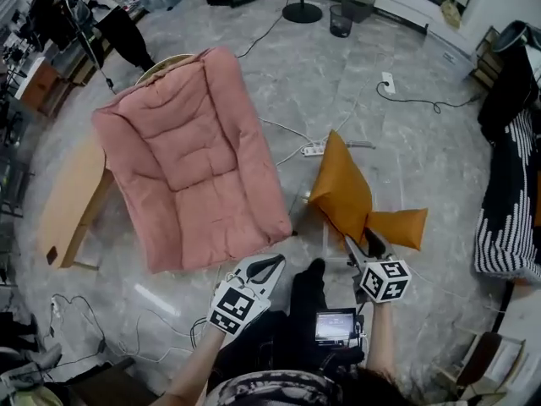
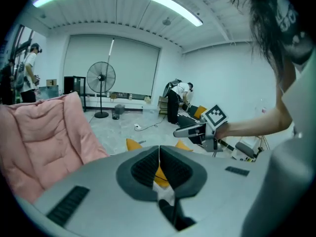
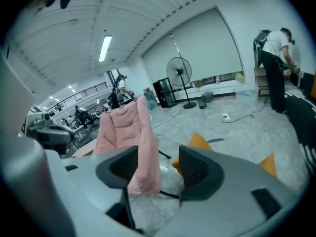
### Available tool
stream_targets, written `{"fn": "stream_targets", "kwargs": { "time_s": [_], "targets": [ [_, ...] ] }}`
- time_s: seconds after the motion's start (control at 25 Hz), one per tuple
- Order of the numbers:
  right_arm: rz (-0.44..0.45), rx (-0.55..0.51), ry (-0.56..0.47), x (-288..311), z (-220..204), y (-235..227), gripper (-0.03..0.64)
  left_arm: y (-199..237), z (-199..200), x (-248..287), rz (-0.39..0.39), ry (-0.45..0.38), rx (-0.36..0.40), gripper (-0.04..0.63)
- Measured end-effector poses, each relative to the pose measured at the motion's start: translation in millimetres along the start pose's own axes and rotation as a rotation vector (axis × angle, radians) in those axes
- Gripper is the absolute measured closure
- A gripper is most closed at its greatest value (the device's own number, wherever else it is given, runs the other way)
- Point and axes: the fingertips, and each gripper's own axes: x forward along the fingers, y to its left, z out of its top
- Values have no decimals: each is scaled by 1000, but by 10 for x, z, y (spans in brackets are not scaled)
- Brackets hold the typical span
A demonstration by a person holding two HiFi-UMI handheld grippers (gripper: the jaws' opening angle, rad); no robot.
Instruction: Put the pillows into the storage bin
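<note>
Two orange pillows lie on the marble floor in the head view: a large one (image 1: 342, 189) standing on edge and a smaller one (image 1: 397, 227) flat beside it. My right gripper (image 1: 362, 248) hovers just in front of them, jaws apart with nothing between them. In the right gripper view the gripper (image 3: 158, 167) points at the large pillow (image 3: 197, 142) and some clear plastic (image 3: 168, 181) below it. My left gripper (image 1: 269, 269) is held lower left of the pillows, at the pink chair's front edge. In its own view its pads (image 2: 159, 154) meet, empty. No storage bin is clearly in view.
A big pink cushioned chair (image 1: 190, 155) stands left of the pillows. A wooden table (image 1: 72, 197) is beyond it. A power strip with cables (image 1: 314, 150) lies behind the pillows. A fan stand (image 1: 302, 11) and black waste basket (image 1: 341, 21) are far back. Striped fabric (image 1: 507, 201) hangs at right.
</note>
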Motion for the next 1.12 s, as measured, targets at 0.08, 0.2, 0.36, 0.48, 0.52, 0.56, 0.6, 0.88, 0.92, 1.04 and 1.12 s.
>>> {"fn": "stream_targets", "kwargs": {
  "time_s": [0.08,0.2,0.36,0.48,0.52,0.56,0.6,0.88,0.92,1.04,1.12],
  "targets": [
    [53,-27,-28,-128,35,492,362,44,-189,-402,45,-14,-17,581],
    [123,-62,-46,-343,11,1232,377,110,-478,-1061,113,-40,-69,581],
    [222,-112,-59,-511,-12,2187,395,244,-777,-1922,205,-113,-199,581],
    [300,-160,-58,-564,-25,2725,412,277,-980,-2368,273,-157,-268,581],
    [325,-179,-59,-589,-20,2880,417,265,-1041,-2476,289,-159,-272,581],
    [349,-199,-60,-621,-13,3032,425,247,-1091,-2572,302,-155,-267,581],
    [373,-218,-61,-655,-7,3181,437,227,-1128,-2660,313,-149,-254,581],
    [516,-309,-53,-841,-64,3902,509,77,-1066,-3044,384,-206,-234,581],
    [534,-320,-50,-850,-74,3981,524,67,-1034,-3089,394,-224,-245,581],
    [599,-347,-34,-844,-114,4171,572,28,-982,-3183,437,-257,-274,581],
    [637,-361,-20,-859,-163,4231,607,-21,-976,-3207,464,-260,-278,581]
  ]
}}
